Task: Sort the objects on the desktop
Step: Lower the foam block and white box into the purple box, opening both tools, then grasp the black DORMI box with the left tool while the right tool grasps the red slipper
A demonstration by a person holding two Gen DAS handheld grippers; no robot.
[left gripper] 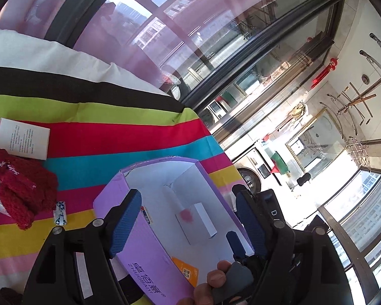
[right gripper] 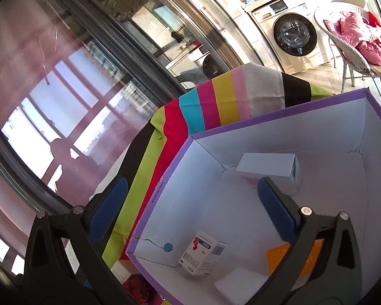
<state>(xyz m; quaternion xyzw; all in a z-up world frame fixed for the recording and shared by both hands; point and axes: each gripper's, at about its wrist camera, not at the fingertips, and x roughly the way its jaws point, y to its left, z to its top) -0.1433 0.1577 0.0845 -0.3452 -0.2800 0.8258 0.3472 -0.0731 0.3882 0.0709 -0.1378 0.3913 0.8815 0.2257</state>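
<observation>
Both of my grippers (left gripper: 188, 222) (right gripper: 190, 208) hang released over the purple box (right gripper: 279, 124), gripping nothing. Inside it lie a white carton (right gripper: 266, 165) and a medicine pack (right gripper: 203, 255). Red gloves (left gripper: 17, 180) rest beside it on the striped table (left gripper: 114, 134).

We're reading "ZHUOBAIYI" in white Latin letters, with larger Chinese characters just above it, on the outer wall of the purple box (left gripper: 139, 254). We're seeing a white "D" on the black gripper body (left gripper: 274, 213) at right in the left wrist view. The white leaflet (left gripper: 22, 138) on the striped cloth (left gripper: 139, 137) is carrying small columns of print, too fine to read. The small medicine carton (right gripper: 203, 256) inside the box is showing a barcode and small print, also illegible. The orange card (left gripper: 185, 270) is bearing a white mark we can't make out.
</observation>
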